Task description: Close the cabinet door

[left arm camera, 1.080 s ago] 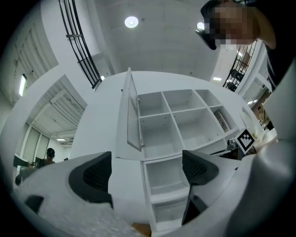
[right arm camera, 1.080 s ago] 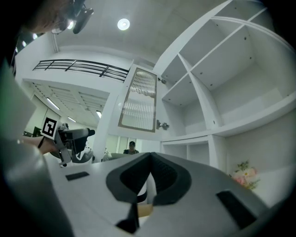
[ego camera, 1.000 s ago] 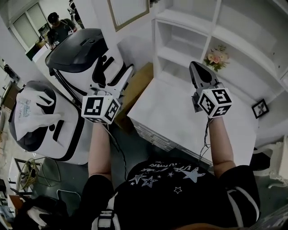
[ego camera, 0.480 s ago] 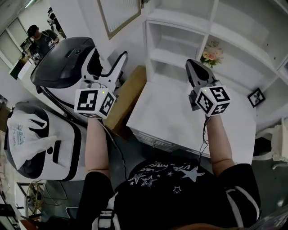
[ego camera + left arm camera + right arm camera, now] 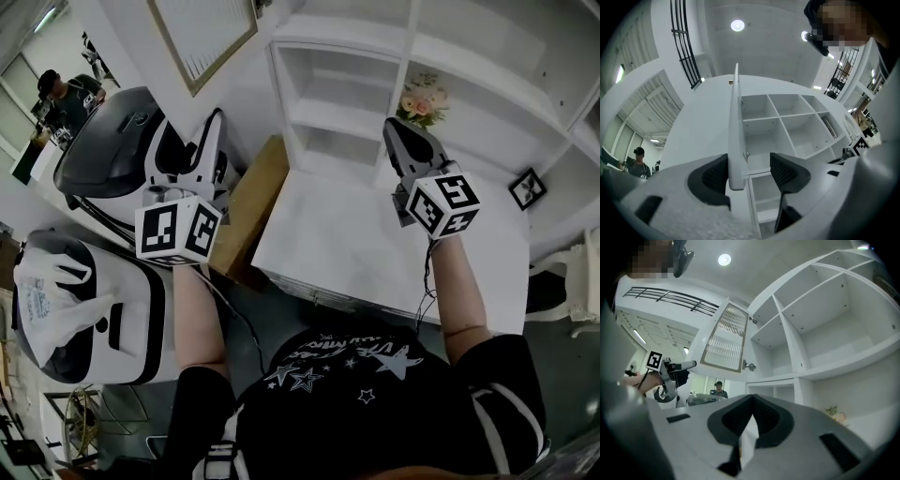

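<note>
the left gripper (image 5: 749, 172) had just been narrowing its jaws around the free edge of the cabinet door (image 5: 736, 122), which stood swung wide from the cabinet (image 5: 797, 124), not yet pinching it, likely to get hold for swinging it shut, while the right gripper (image 5: 752, 413) hung clenched and empty.
</note>
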Motion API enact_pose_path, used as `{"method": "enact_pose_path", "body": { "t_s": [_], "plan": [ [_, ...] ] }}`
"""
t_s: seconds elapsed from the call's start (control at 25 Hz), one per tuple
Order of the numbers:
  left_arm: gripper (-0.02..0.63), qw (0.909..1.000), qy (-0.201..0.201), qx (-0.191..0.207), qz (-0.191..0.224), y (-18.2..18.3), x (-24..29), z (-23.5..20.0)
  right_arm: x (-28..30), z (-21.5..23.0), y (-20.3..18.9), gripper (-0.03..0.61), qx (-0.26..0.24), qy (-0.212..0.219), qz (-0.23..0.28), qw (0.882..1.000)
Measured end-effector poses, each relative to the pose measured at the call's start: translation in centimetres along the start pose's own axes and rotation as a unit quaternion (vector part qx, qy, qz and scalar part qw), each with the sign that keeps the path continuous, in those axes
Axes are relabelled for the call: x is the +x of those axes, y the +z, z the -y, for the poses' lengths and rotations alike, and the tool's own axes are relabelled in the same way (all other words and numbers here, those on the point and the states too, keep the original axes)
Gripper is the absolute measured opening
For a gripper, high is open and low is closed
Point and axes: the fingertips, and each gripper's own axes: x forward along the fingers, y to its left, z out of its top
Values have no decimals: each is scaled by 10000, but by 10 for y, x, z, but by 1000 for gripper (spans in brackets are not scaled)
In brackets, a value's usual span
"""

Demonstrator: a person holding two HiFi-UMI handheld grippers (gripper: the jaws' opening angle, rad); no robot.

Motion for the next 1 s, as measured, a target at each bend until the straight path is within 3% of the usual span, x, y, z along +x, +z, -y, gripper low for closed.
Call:
{"method": "enact_pose_path", "body": {
  "t_s": [0.24,0.6,0.92,1.0],
  "plan": [
    [287,9996,136,-242,76,5,-1,20,-14,21,4,5,-49,80,3,10000],
    [281,9999,-48,-88,60,9,7,74,-39,55,5,5,48,0,16,10000],
    [139,9999,31,98,53,6,22,105,-60,79,7,5,39,-168,33,9998],
    [146,9999,-23,140,86,6,27,116,-65,84,7,5,51,-220,38,9997]
  ]
}}
